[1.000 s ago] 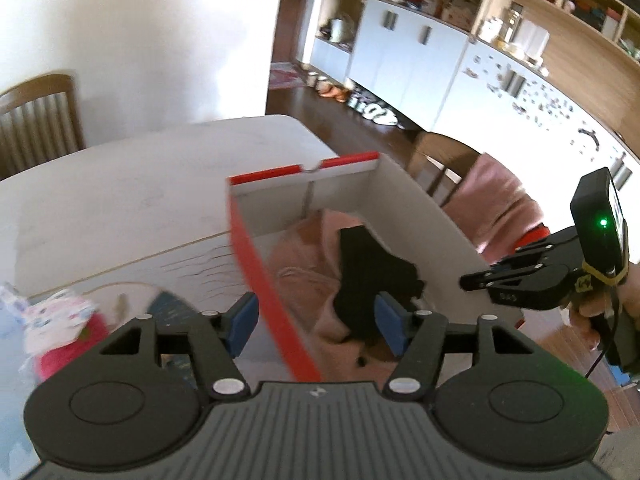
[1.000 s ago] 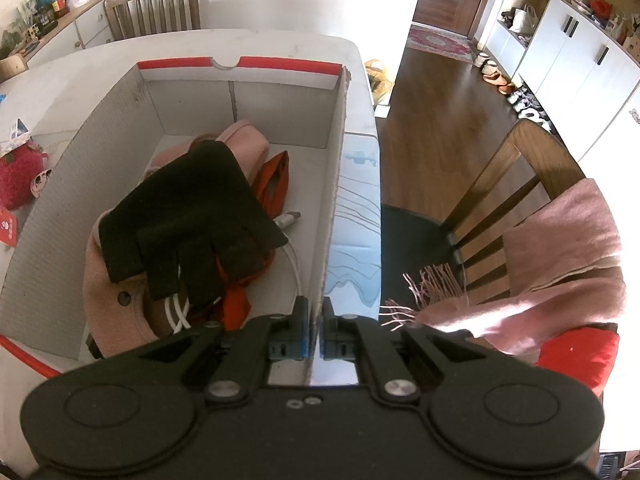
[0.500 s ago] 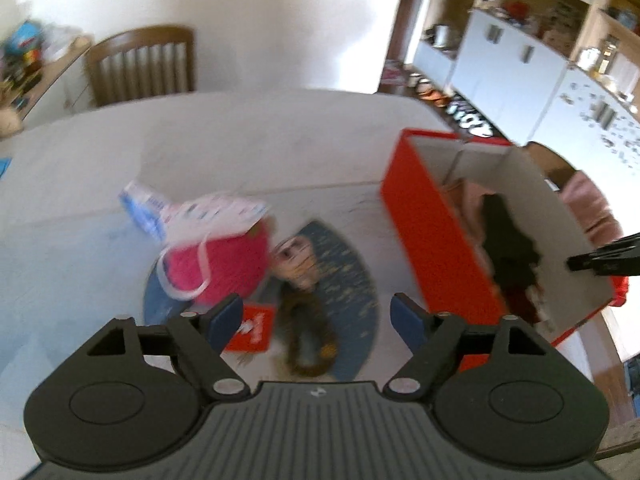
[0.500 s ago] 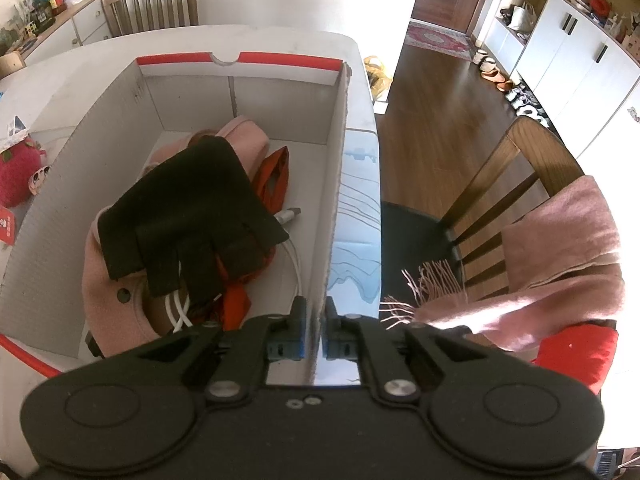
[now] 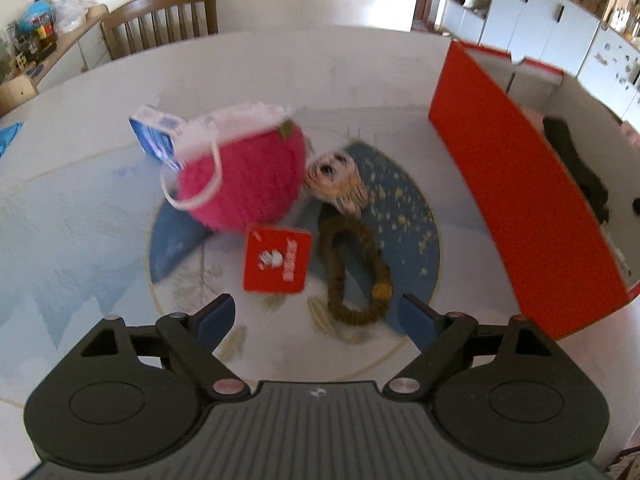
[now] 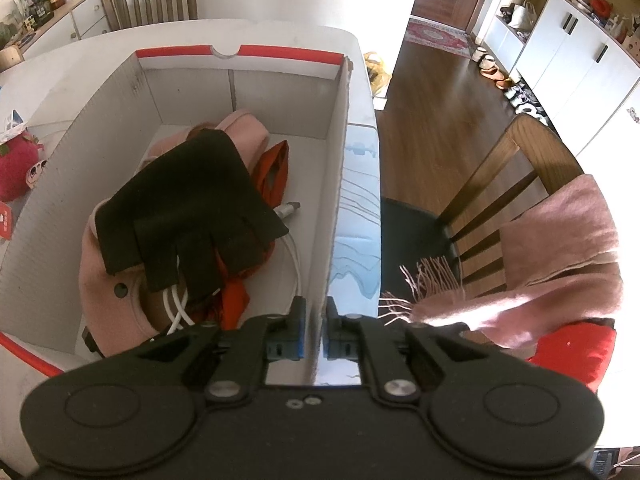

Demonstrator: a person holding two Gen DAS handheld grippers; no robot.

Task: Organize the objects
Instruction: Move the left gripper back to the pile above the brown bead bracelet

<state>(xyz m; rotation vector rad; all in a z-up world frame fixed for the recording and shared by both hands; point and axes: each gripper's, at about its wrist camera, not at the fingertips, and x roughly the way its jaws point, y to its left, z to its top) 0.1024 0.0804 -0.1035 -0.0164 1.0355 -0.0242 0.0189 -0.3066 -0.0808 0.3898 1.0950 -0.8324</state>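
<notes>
My left gripper hangs over the table, jaws wide and still opening, with nothing between them. Just ahead of it lie a red card and a brown braided loop. Farther on sit a pink plush ball, a small striped toy face and a blue-and-white packet. The red box stands to the right. My right gripper is shut on the box's right wall. Inside lie a black glove, pink cloth, an orange strap and a white cable.
The loose items rest on a round blue-patterned mat. A wooden chair stands at the table's far side. Right of the box the table ends; a chair with a pink scarf stands there above the wooden floor.
My left gripper has swung left from over the box to the loose items, dropped lower and opened wider. The right gripper has kept still on the box wall.
</notes>
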